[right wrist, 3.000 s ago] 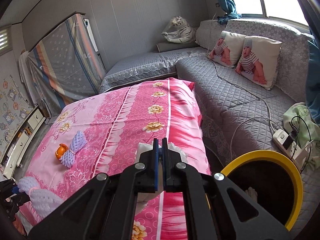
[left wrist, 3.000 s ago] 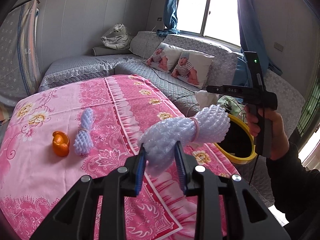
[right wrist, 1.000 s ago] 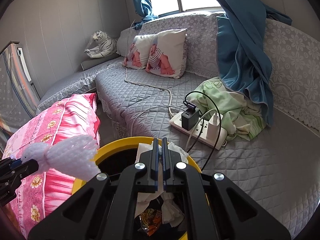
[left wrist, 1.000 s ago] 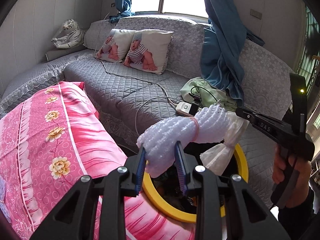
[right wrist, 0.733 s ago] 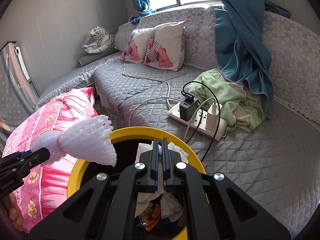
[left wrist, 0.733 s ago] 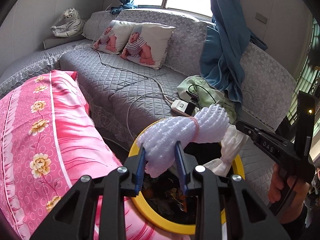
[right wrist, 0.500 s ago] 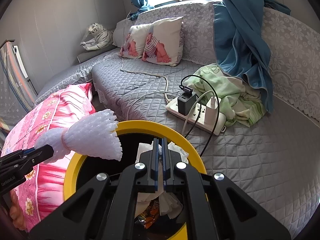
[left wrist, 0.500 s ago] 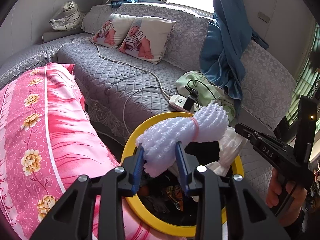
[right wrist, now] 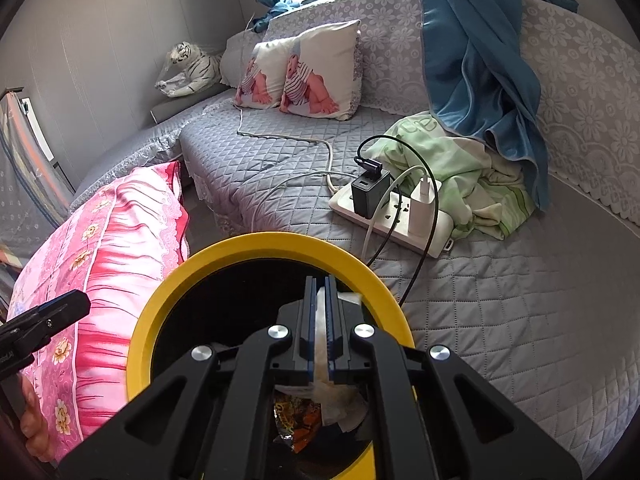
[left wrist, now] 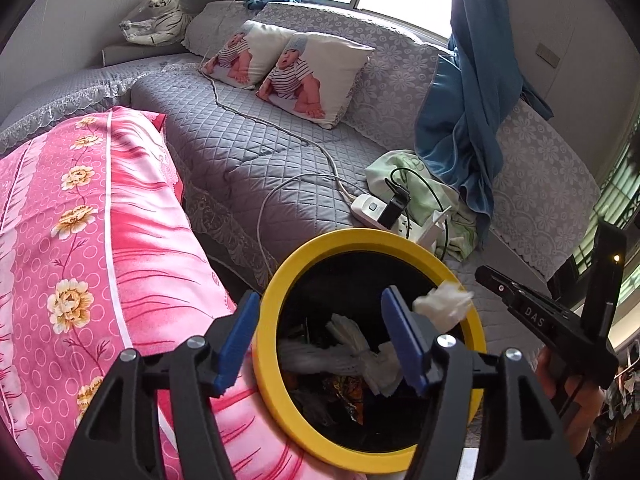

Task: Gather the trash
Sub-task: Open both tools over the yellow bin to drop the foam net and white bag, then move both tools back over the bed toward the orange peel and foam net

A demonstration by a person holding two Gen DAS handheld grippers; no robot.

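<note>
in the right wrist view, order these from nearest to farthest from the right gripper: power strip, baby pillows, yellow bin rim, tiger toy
1. yellow bin rim, just beyond the right gripper, curving around it.
2. power strip, on the grey sofa up and to the right.
3. baby pillows, against the sofa back.
4. tiger toy, far left corner by the wall.

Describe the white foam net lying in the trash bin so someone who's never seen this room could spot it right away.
Find the yellow-rimmed bin standing between the pink floral bedspread and the grey quilted sofa. Inside it, on top of the other trash, lies the white foam net. Unlike the crumpled tissue and the shiny orange wrapper beside it, it is long, ribbed and cinched at the middle.
</note>
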